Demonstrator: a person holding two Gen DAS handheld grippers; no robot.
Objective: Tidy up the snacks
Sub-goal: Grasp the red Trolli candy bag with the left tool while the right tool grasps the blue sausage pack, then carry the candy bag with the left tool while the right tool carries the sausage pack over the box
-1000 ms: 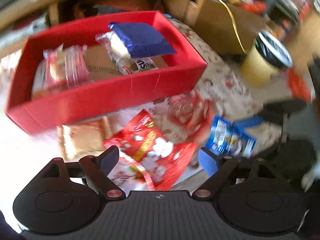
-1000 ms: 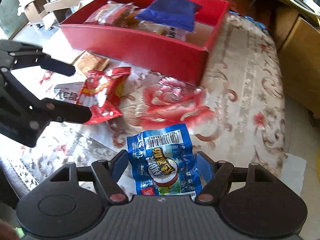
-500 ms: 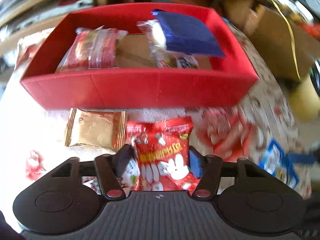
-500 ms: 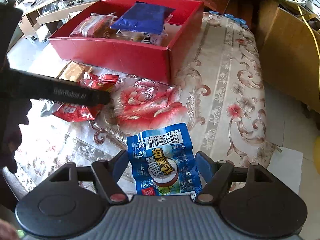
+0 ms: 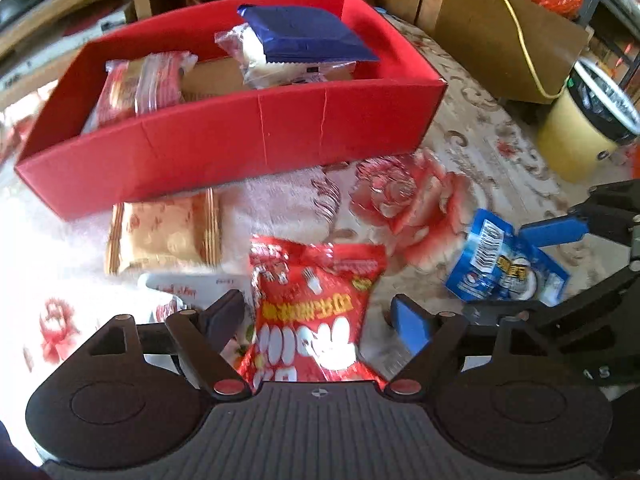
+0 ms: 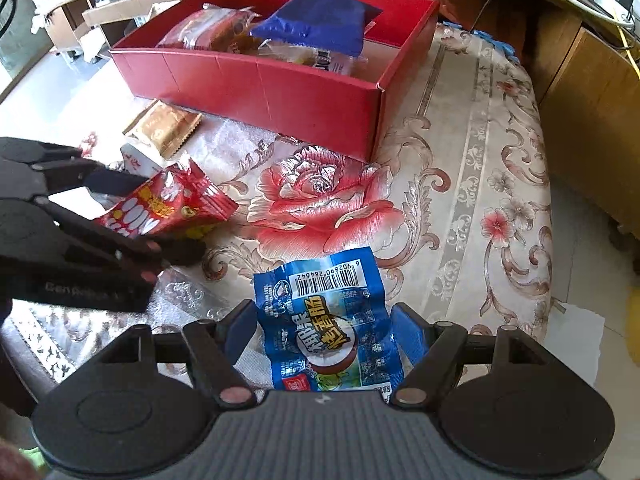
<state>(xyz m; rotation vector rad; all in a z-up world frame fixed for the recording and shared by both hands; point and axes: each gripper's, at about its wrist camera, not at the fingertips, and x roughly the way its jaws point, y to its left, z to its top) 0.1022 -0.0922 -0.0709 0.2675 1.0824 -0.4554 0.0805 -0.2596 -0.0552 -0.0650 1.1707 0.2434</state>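
Note:
A red box (image 5: 248, 132) (image 6: 280, 92) stands at the back of the flowered cloth and holds a dark blue packet (image 5: 308, 34) (image 6: 320, 20), a clear bun packet (image 5: 280, 64) and a red-striped packet (image 5: 140, 84). My left gripper (image 5: 320, 320) (image 6: 132, 208) is wide around a red snack bag (image 5: 312, 312) (image 6: 168, 208) that lies between its fingers. My right gripper (image 6: 324, 332) (image 5: 532, 264) is wide around a blue snack packet (image 6: 328, 320) (image 5: 504, 260) between its fingers. Whether either packet is clamped does not show.
A gold packet (image 5: 164, 236) (image 6: 164, 128) and a white packet (image 5: 188, 284) lie in front of the box. A yellow bin (image 5: 580, 128) and cardboard boxes (image 5: 500, 36) stand to the right. The cloth's edge (image 6: 556, 280) drops off on the right.
My left gripper swung back to the right and its fingers spread wider around the red bag. The right gripper with the blue packet stayed nearly still.

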